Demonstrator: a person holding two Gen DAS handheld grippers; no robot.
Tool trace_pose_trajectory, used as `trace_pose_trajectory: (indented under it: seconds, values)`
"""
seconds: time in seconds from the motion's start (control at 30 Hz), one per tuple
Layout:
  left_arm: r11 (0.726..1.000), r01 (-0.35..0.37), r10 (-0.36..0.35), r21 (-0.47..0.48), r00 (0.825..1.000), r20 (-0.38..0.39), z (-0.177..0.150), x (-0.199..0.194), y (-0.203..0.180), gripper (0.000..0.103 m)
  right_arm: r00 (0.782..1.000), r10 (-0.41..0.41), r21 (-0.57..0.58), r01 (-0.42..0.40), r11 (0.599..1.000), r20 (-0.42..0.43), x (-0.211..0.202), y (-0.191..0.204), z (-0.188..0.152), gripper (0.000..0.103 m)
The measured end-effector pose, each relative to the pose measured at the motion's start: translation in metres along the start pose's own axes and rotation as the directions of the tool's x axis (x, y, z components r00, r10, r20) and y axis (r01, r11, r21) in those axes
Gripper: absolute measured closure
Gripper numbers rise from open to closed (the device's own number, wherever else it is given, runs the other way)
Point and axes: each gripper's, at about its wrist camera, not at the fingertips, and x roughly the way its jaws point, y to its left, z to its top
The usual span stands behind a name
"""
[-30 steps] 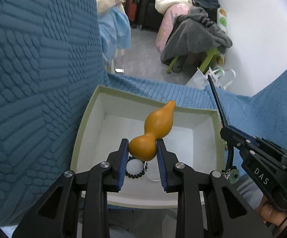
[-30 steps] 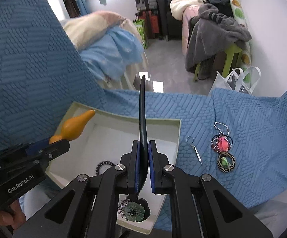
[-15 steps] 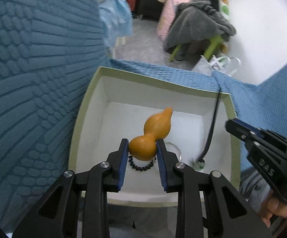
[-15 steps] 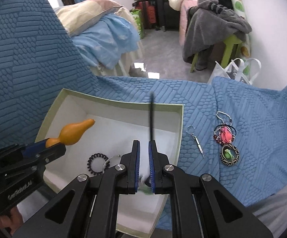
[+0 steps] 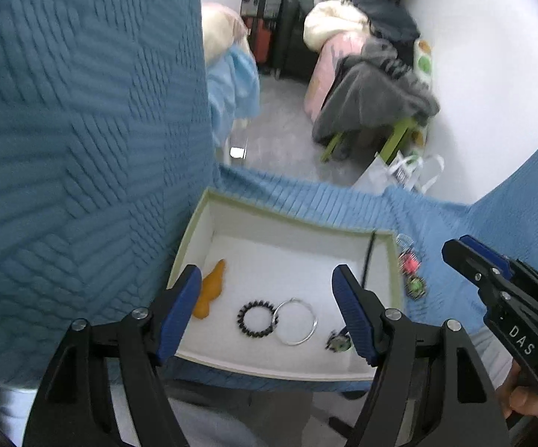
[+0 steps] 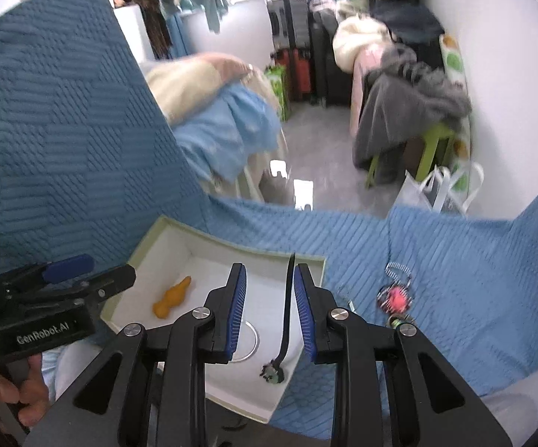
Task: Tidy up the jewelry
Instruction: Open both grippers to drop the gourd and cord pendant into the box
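A white box with a green rim (image 5: 298, 223) (image 6: 231, 246) rests on the blue quilted cover. In it lie an orange gourd charm (image 5: 211, 290) (image 6: 172, 298), a black bead bracelet (image 5: 257, 318), a silver bangle (image 5: 295, 321) (image 6: 252, 342) and a black hair stick with a green flower end (image 5: 368, 260) (image 6: 286, 320) leaning on the right wall. My left gripper (image 5: 267, 316) is open above the box. My right gripper (image 6: 269, 313) is open, its fingers either side of the stick. Pink and green pendants (image 5: 412, 273) (image 6: 395, 298) lie on the cover right of the box.
The blue quilted cover (image 5: 82, 149) rises steeply at the left. Beyond the edge is a floor with a bed (image 6: 224, 119), a green stool piled with grey clothes (image 6: 410, 111), suitcases and a white bag (image 6: 436, 190).
My left gripper opened and dropped the gourd charm into the box, then pulled back. My right gripper opened and let go of the hair stick, which now rests in the box.
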Motion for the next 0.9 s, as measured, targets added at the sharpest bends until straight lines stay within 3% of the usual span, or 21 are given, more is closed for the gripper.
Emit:
trace_pose_trajectory:
  seconds: [0.2,0.53,0.9]
  values:
    - [0.999,0.021,-0.025,0.028,0.992,0.121,0.004,-0.036,-0.016,0.030,0.996,0.003,-0.025,-0.001,1.000,0.088,-0.035,-0.005,0.009,0.078]
    - [0.999,0.033,-0.039,0.041,0.987,0.154,-0.002,-0.057,-0.049,0.030,0.994,-0.007,-0.026,0.010,1.000,0.107,-0.061,-0.034,-0.004,0.078]
    - [0.998,0.059,-0.056,-0.017,0.986,0.157,-0.023,-0.036,-0.081,0.030,0.994,-0.009,-0.050,0.014,0.999,0.110,-0.071,-0.079,-0.026,0.078]
